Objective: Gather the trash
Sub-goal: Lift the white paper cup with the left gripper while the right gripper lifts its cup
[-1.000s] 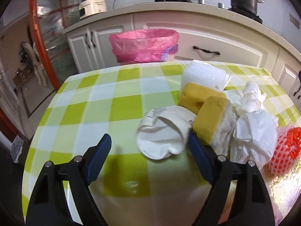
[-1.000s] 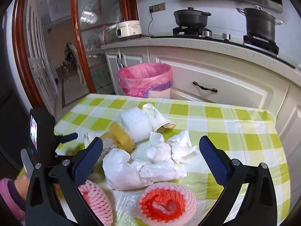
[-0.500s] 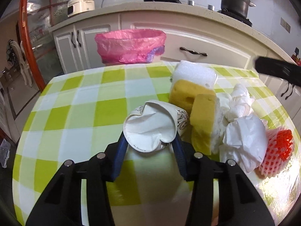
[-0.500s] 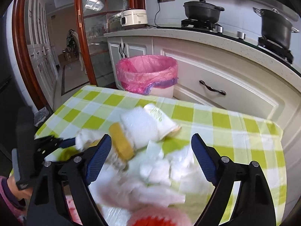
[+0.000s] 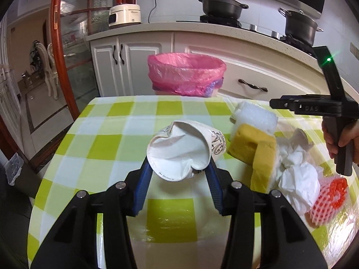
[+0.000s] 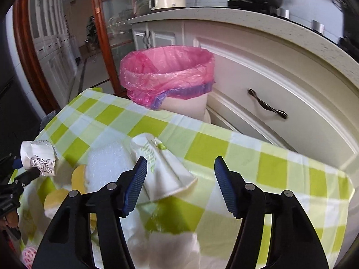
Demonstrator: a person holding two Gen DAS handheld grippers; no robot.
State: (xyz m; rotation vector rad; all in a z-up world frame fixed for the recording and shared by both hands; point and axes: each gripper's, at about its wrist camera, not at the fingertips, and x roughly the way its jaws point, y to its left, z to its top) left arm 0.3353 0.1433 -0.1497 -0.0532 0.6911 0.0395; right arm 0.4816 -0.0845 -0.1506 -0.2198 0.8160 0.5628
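Since a second ago our left gripper (image 5: 178, 174) clamps the crushed paper cup (image 5: 181, 150), now lifted. Our right gripper (image 6: 180, 185) moves to the flattened cup (image 6: 166, 174), jaws closing, not yet touching.

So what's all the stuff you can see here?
cups: 2, white crushed paper; one in left gripper, one on table
sponges: 2, yellow, by foam
foam: 1, white block
tissues: several, white
fruit nets: at least 1, red-white, table edge
bin: 1, pink bag, behind table
table: 1, green check
pots: 2, black, stove
cooker: 1, white, counter
left gripper: shut on cup
right gripper: open, closing over cup
hand: holding right gripper
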